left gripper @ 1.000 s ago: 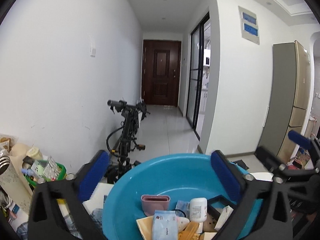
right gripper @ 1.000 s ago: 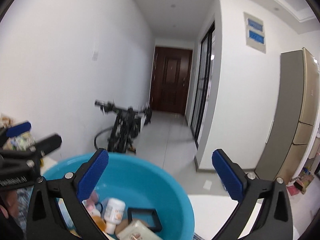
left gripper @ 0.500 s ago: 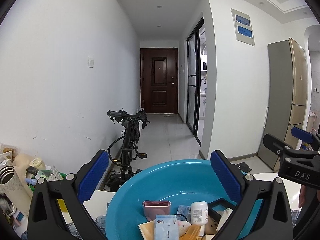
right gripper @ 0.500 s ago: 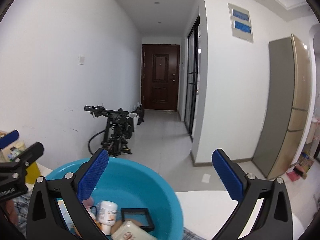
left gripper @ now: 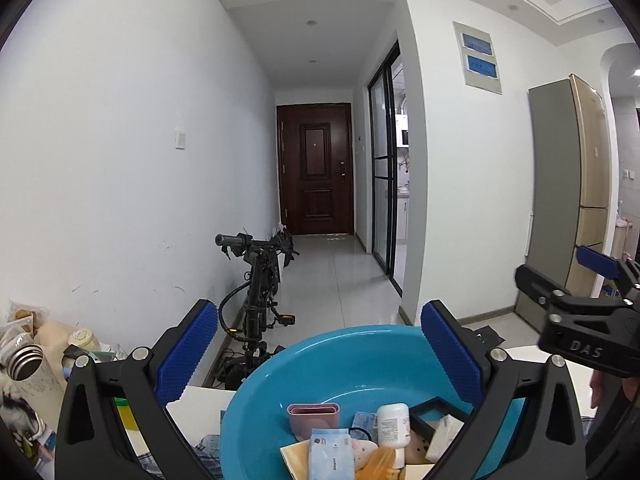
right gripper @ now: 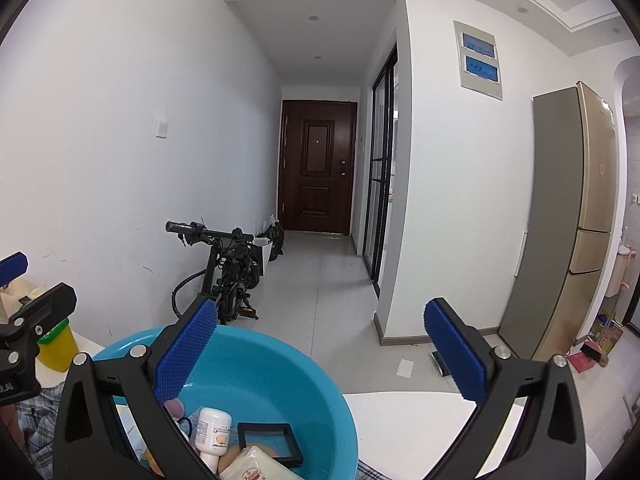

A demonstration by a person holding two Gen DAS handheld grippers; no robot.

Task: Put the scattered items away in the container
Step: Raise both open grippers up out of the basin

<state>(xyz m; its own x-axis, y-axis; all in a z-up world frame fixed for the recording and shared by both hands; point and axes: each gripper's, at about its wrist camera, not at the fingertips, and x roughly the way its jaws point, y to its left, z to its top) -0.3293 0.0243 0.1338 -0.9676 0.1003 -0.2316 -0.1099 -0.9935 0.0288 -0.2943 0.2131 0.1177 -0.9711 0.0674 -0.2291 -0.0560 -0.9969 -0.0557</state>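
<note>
A blue plastic basin (left gripper: pixel 352 360) sits on the table and holds several items: a pink case (left gripper: pixel 314 416), a white bottle (left gripper: pixel 393 424), a black frame (left gripper: pixel 438 412), a blue tissue pack (left gripper: pixel 330 456). My left gripper (left gripper: pixel 318 350) is open and empty, raised above the basin. My right gripper (right gripper: pixel 320 354) is open and empty, above the basin's (right gripper: pixel 260 372) right side; the bottle (right gripper: pixel 214 432) and frame (right gripper: pixel 268 440) show below it. Each gripper shows at the edge of the other's view.
A steel flask (left gripper: pixel 24 364), jars and a green basket crowd the table's left. A yellow-green container (right gripper: pixel 56 346) stands at left. White tabletop (right gripper: pixel 412 428) lies right of the basin. A bicycle (left gripper: pixel 256 292), hallway door and fridge (left gripper: pixel 568 208) lie beyond.
Both grippers have tilted up and lifted a little, so the basin sits lower in both views. Both stay open and empty.
</note>
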